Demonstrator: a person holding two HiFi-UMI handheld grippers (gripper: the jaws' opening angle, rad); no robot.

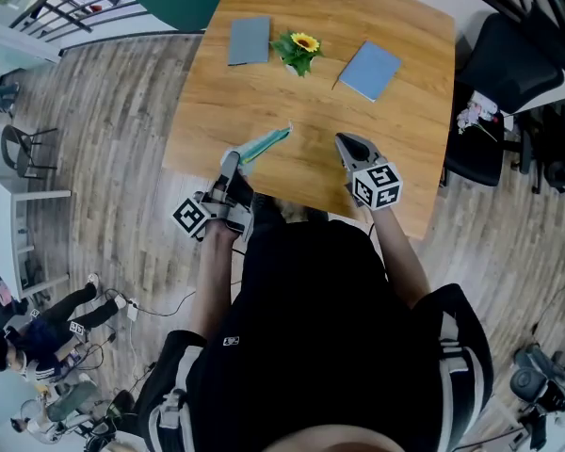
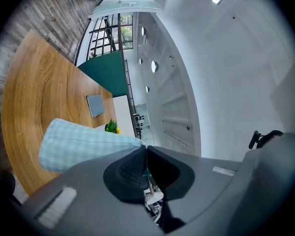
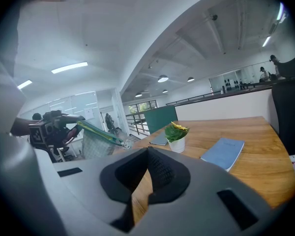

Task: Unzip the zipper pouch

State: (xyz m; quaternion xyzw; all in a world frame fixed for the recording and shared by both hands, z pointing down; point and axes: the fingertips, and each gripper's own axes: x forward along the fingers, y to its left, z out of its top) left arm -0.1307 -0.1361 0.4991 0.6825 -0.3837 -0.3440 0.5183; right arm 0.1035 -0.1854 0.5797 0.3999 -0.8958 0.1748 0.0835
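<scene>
A light blue checked zipper pouch [image 1: 265, 145] is held up just over the near part of the wooden table [image 1: 395, 149]. My left gripper [image 1: 234, 165] is shut on its near end. In the left gripper view the pouch [image 2: 83, 144] runs out to the left from the closed fingertips [image 2: 145, 148]. The right gripper view shows the pouch [image 3: 96, 144] side-on with its green zipper [image 3: 99, 133] along the top edge. My right gripper [image 1: 344, 142] is shut with nothing in it, off to the pouch's right, its jaws together [image 3: 148, 151].
A grey notebook [image 1: 250, 40], a small potted yellow flower [image 1: 298, 52] and a blue notebook [image 1: 370, 70] lie at the far side of the table. A black chair [image 1: 508, 64] stands to the right. A person's body is against the near table edge.
</scene>
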